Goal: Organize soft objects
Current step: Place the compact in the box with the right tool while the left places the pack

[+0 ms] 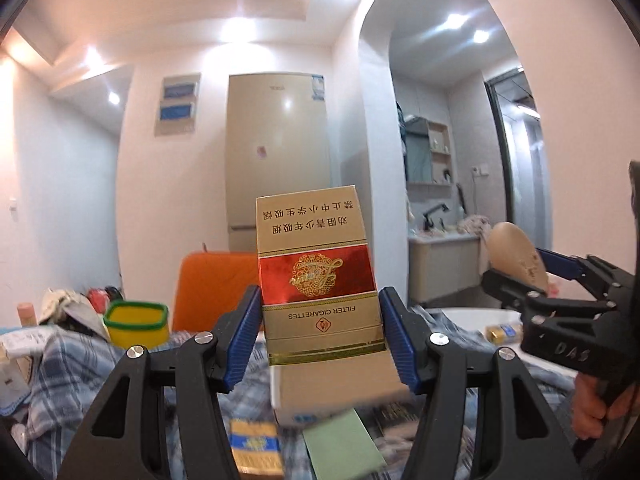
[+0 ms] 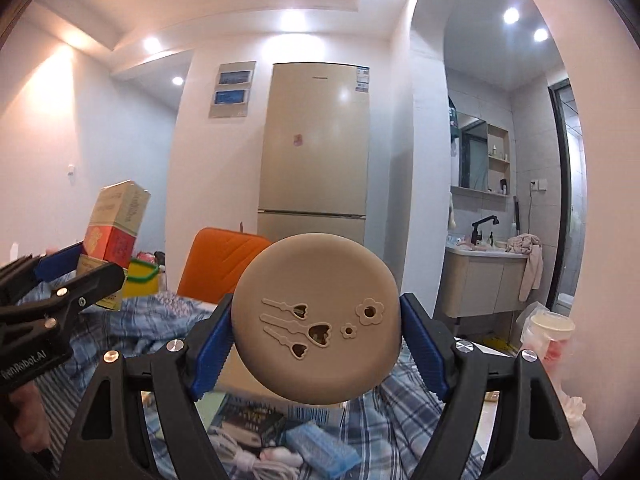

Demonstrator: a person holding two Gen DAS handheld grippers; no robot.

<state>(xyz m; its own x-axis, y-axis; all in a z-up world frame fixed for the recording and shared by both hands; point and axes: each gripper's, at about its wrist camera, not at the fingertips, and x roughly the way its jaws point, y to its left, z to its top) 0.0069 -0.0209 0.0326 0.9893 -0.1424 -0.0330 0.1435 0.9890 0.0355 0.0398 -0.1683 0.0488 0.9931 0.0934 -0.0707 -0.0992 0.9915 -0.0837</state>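
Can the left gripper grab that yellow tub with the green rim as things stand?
Probably not: the left gripper is shut on the cigarette pack, filling its jaws. The yellow tub sits unobstructed on the bedding, lower left.

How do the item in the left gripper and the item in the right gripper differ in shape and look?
The cigarette pack is a straight-edged box; the beige case is a round, smooth disc. The pack is gold and red with printed text, upside down in the left wrist view; the case is plain beige with raised flower shapes and small cut-outs. Both are held off the bed, the pack in the left gripper, the case in the right gripper.
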